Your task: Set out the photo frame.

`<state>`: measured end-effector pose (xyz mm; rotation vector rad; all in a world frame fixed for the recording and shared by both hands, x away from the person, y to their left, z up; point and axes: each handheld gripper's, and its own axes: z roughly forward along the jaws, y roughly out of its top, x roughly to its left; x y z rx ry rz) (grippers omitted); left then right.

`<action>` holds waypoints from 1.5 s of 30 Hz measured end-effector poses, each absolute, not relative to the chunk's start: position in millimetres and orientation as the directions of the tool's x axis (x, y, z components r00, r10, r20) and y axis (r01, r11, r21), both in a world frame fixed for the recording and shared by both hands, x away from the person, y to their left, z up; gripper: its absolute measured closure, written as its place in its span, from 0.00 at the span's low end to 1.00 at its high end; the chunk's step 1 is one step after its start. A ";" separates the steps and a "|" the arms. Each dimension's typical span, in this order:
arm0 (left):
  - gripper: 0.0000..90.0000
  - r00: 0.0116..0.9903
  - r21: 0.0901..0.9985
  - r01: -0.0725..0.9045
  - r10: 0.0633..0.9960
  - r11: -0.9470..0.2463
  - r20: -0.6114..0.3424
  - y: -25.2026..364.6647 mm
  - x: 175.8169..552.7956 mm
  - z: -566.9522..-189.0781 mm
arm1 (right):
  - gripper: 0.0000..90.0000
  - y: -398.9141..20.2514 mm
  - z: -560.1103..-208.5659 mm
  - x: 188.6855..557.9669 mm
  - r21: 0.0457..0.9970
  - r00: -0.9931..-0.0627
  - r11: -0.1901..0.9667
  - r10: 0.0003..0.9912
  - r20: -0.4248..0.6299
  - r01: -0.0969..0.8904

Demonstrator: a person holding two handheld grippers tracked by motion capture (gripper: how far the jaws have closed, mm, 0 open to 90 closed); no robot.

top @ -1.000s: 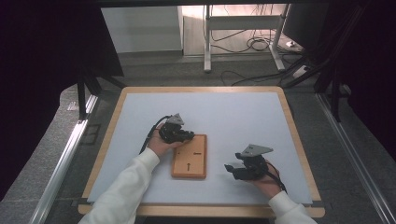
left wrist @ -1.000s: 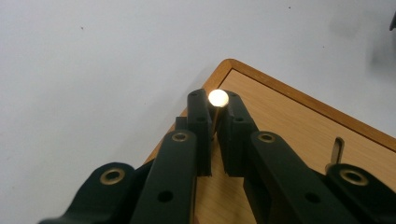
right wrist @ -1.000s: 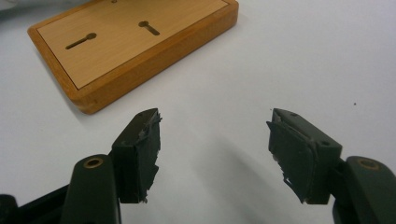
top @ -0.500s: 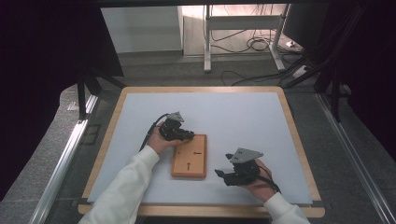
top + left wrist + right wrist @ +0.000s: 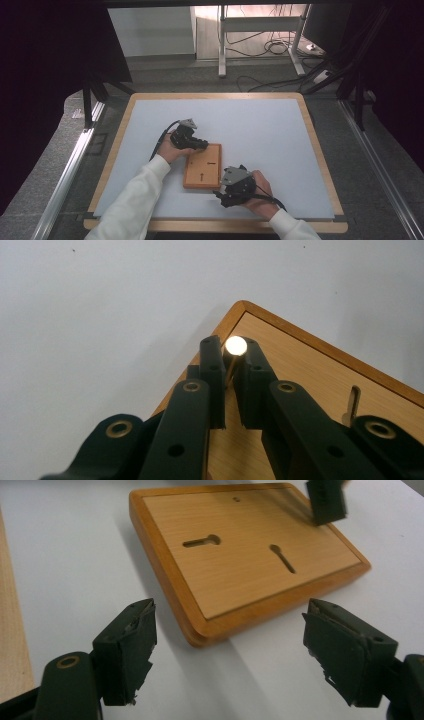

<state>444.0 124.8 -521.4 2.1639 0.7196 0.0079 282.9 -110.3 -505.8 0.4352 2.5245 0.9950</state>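
Observation:
A flat wooden frame back (image 5: 202, 166) with two keyhole slots lies on the pale mat. My left gripper (image 5: 200, 144) is at its far left corner. In the left gripper view, my left gripper (image 5: 231, 365) is shut on a small brass pin (image 5: 235, 346) with a shiny round head, standing just inside the frame corner (image 5: 243, 305). My right gripper (image 5: 222, 194) is at the frame's near right corner. In the right gripper view, my right gripper (image 5: 227, 645) is open. Its jaws have just been opening, and the frame (image 5: 240, 555) lies ahead of them, untouched.
The mat (image 5: 260, 125) covers a wooden-edged table (image 5: 320, 150). A small brass tab (image 5: 354, 402) stands up from the frame back. Metal rails (image 5: 65, 170) run along both table sides, and cables lie on the floor beyond the far edge.
My right gripper has moved left along the near side toward the frame, and its jaws stand wider. The left hand and the frame have stayed put.

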 end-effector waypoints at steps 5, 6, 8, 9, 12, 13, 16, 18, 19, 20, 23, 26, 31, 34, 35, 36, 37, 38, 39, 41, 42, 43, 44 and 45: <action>0.93 0.828 0.710 0.511 0.499 -0.484 -0.255 124.9 446.5 -520.5 | 0.23 -92.8 -511.9 281.5 0.669 -0.872 0.735 0.395 -0.289 0.111; 0.93 0.830 0.706 0.510 0.497 -0.491 -0.253 125.3 447.1 -520.1 | 0.23 -89.1 -513.0 281.1 0.659 -0.869 0.746 0.388 -0.307 0.101; 0.93 0.828 0.705 0.513 0.498 -0.490 -0.257 125.3 447.5 -520.1 | 0.23 -84.3 -514.0 280.8 0.649 -0.865 0.756 0.381 -0.327 0.088; 0.93 0.828 0.704 0.514 0.497 -0.490 -0.260 125.6 447.8 -520.1 | 0.23 -82.3 -514.3 280.9 0.648 -0.862 0.757 0.381 -0.335 0.083; 0.93 0.827 0.701 0.517 0.496 -0.490 -0.263 125.6 448.2 -519.9 | 0.23 -77.1 -514.8 281.7 0.635 -0.855 0.770 0.371 -0.363 0.065; 0.93 0.827 0.701 0.518 0.497 -0.490 -0.264 125.6 448.3 -519.8 | 0.23 -75.6 -514.7 281.9 0.631 -0.852 0.773 0.372 -0.368 0.065; 0.93 0.826 0.699 0.520 0.497 -0.490 -0.266 125.5 448.4 -519.7 | 0.23 -71.3 -515.6 282.8 0.618 -0.845 0.784 0.368 -0.388 0.057; 0.93 0.826 0.699 0.520 0.497 -0.490 -0.266 125.6 448.4 -519.7 | 0.23 -68.7 -516.7 282.7 0.609 -0.839 0.792 0.363 -0.406 0.048; 0.93 0.824 0.701 0.523 0.498 -0.485 -0.270 125.2 448.2 -519.9 | 0.23 -67.5 -517.5 282.8 0.607 -0.835 0.793 0.363 -0.413 0.044; 0.93 0.826 0.699 0.520 0.496 -0.490 -0.266 125.6 448.4 -519.7 | 0.23 -66.5 -518.1 282.6 0.604 -0.834 0.796 0.363 -0.415 0.046; 0.93 0.826 0.699 0.521 0.496 -0.490 -0.268 125.6 448.5 -519.7 | 0.23 -63.8 -520.4 283.6 0.600 -0.831 0.799 0.358 -0.426 0.037; 0.93 0.825 0.696 0.523 0.496 -0.491 -0.270 125.7 449.0 -519.5 | 0.23 -60.8 -521.6 283.0 0.586 -0.830 0.810 0.344 -0.439 0.026; 0.93 0.817 0.692 0.537 0.501 -0.482 -0.285 125.3 449.7 -519.4 | 0.23 -56.9 -524.4 281.6 0.571 -0.814 0.821 0.340 -0.470 0.014; 0.93 0.817 0.692 0.537 0.501 -0.483 -0.285 125.3 449.7 -519.3 | 0.23 -55.6 -525.3 281.2 0.560 -0.808 0.828 0.337 -0.484 0.010; 0.93 0.817 0.692 0.536 0.501 -0.483 -0.284 125.2 449.5 -519.3 | 0.23 -55.1 -526.1 281.3 0.563 -0.804 0.826 0.340 -0.488 0.008; 0.93 0.817 0.692 0.537 0.501 -0.482 -0.285 125.3 449.6 -519.4 | 0.23 -55.0 -526.0 281.3 0.559 -0.800 0.829 0.339 -0.495 0.005; 0.93 0.819 0.691 0.535 0.500 -0.487 -0.282 125.9 450.1 -519.3 | 0.24 -54.8 -526.1 281.2 0.558 -0.797 0.830 0.339 -0.499 0.003; 0.93 0.818 0.691 0.537 0.501 -0.484 -0.285 126.0 450.1 -519.4 | 0.24 -54.7 -526.0 280.9 0.555 -0.795 0.832 0.337 -0.505 -0.001; 0.93 0.816 0.691 0.539 0.502 -0.482 -0.286 126.0 450.2 -519.5 | 0.26 -54.6 -525.9 280.1 0.551 -0.789 0.834 0.336 -0.514 -0.005; 0.93 0.812 0.693 0.544 0.504 -0.473 -0.294 126.0 450.2 -519.9 | 0.27 -54.6 -526.7 279.6 0.545 -0.781 0.838 0.326 -0.533 -0.022; 0.93 0.812 0.693 0.545 0.503 -0.472 -0.296 126.1 450.4 -520.1 | 0.29 -54.6 -526.7 278.9 0.538 -0.777 0.843 0.321 -0.542 -0.027; 0.93 0.812 0.694 0.545 0.504 -0.471 -0.295 126.1 450.3 -520.1 | 0.30 -54.4 -526.9 278.2 0.534 -0.774 0.845 0.317 -0.548 -0.032; 0.93 0.812 0.695 0.543 0.505 -0.471 -0.292 126.0 450.2 -520.2 | 0.32 -54.5 -526.6 277.7 0.530 -0.774 0.847 0.310 -0.551 -0.038; 0.93 0.812 0.696 0.543 0.506 -0.470 -0.292 126.0 450.1 -520.2 | 0.34 -54.6 -526.3 277.0 0.527 -0.772 0.849 0.306 -0.557 -0.044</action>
